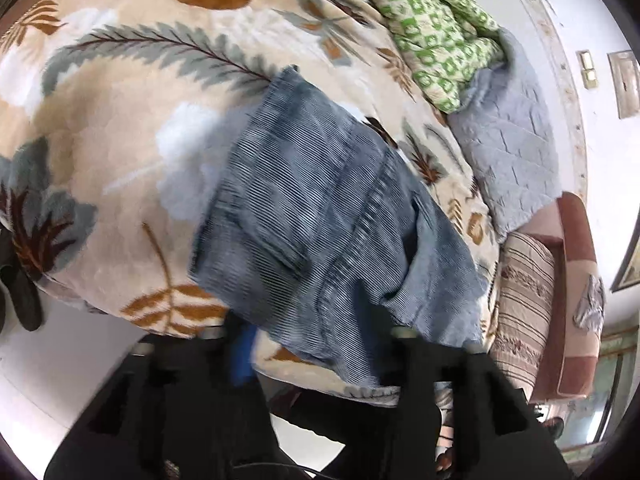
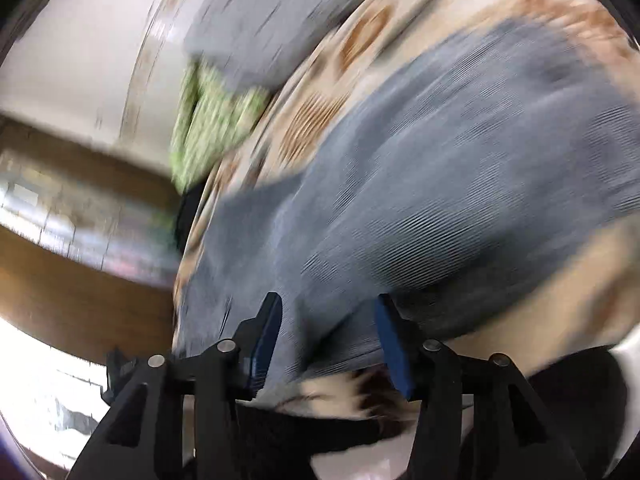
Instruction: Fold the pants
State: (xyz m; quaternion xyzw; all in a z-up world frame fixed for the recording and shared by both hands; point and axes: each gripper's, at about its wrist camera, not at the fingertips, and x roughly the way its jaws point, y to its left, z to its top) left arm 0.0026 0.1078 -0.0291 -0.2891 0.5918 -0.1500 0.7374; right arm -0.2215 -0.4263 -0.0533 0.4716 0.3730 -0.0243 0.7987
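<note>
Trouble could come if the faded blue denim pants [image 1: 320, 216], lying partly folded near the edge of the soft cream blanket with brown and grey leaves [image 1: 120, 128], slide off or bunch up when pulled. The right gripper [image 2: 326, 340] has its blue fingers spread wide, with nothing pinched, right over the cloth, and the left gripper [image 1: 320, 356] also looks spread, though blur hides it some. A green patterned quilt [image 1: 432, 32], a grey quilted blanket [image 1: 508, 148] and a striped pillow [image 1: 524, 312] sit by the pale wall [image 1: 592, 12].
</note>
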